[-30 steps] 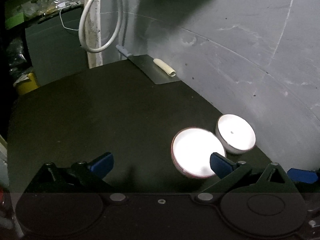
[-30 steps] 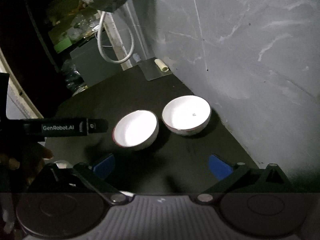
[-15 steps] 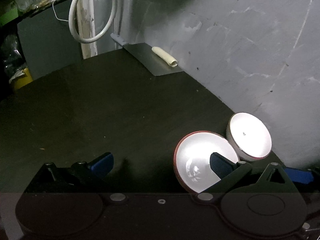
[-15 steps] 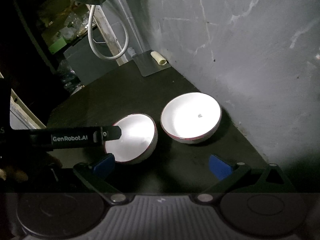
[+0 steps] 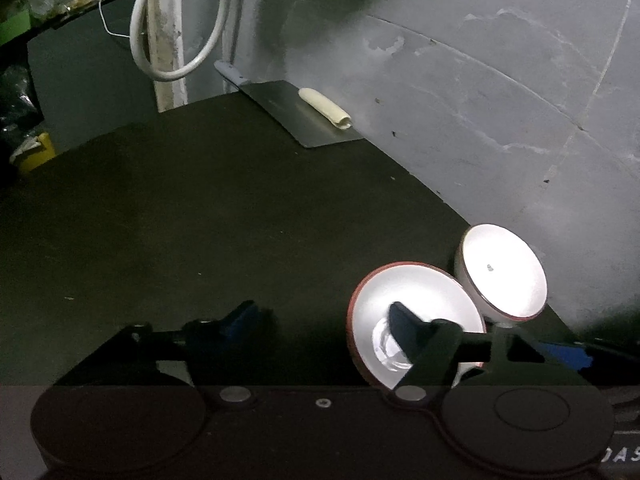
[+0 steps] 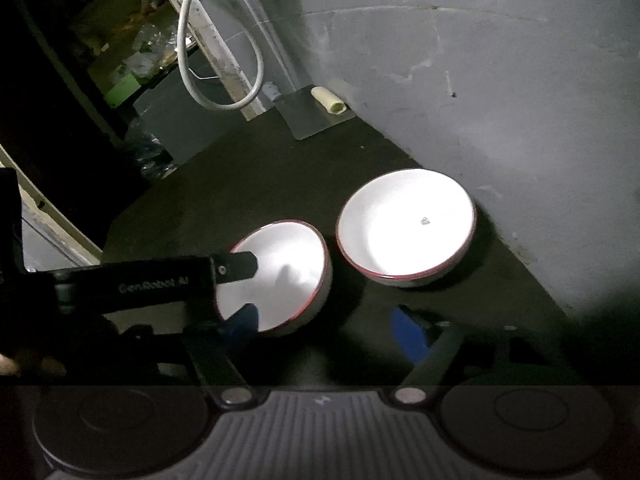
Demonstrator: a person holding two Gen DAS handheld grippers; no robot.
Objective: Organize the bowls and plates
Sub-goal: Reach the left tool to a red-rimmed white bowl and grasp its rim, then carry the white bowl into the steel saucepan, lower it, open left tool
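Since a second ago the left tongs (image 5: 320, 320) have pushed forward and the nearer bowl (image 5: 416, 320) has grown larger in their view, until one blue fingertip (image 5: 402, 322) sits inside it; in the right wrist view that bowl (image 6: 280, 276) now looks tipped up on its side, where it sat level before. Two white bowls with red rims stand on a dark tabletop (image 5: 200, 208) against a grey wall. In the left wrist view the nearer bowl lies at about four o'clock, and the farther bowl (image 5: 504, 272) is just beyond it at three o'clock, rims close or touching. The left tongs are spread wide, with one finger inside the bowl and the other well outside it to the left, so nothing is gripped yet. The right tongs (image 6: 324, 326) also stand wide and hold nothing, hovering near both bowls; in their view the farther bowl (image 6: 406, 224) sits level at about one o'clock. A flat metal sheet (image 5: 296, 114) with a pale roll (image 5: 326, 108) on it lies at twelve o'clock. The step in hand looks like taking hold of the nearer bowl in order to stack it. The next move probably calls for closing the left tongs on its wall, then lifting it over the farther bowl.
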